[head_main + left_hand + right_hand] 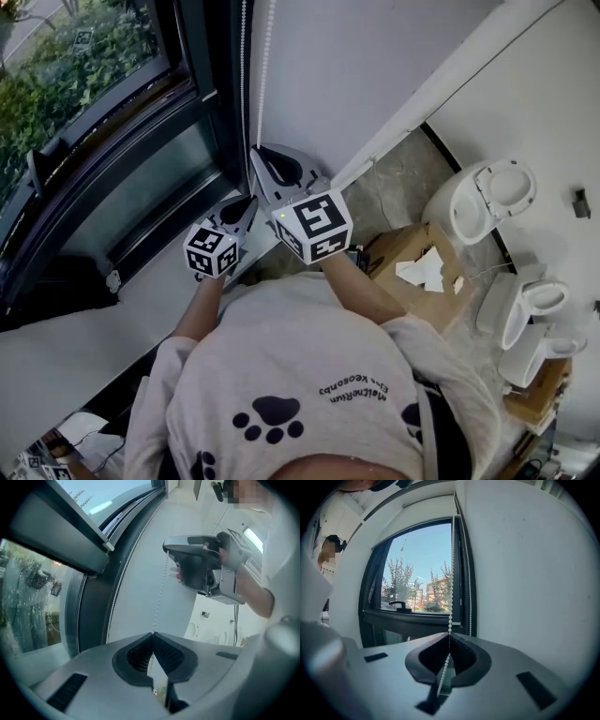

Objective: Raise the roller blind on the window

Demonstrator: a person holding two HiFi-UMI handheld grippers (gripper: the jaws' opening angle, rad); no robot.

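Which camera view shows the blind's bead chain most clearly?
The right gripper view: the bead chain runs sharp against the window into the shut right claw. The head view shows only two thin strands; the left gripper view, a faint strand entering the left claw.

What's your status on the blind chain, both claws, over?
Left claw shut on bead chain. Right claw shut on same chain, higher up. Second strand hangs free by window frame. Nothing seen snagging the chain.
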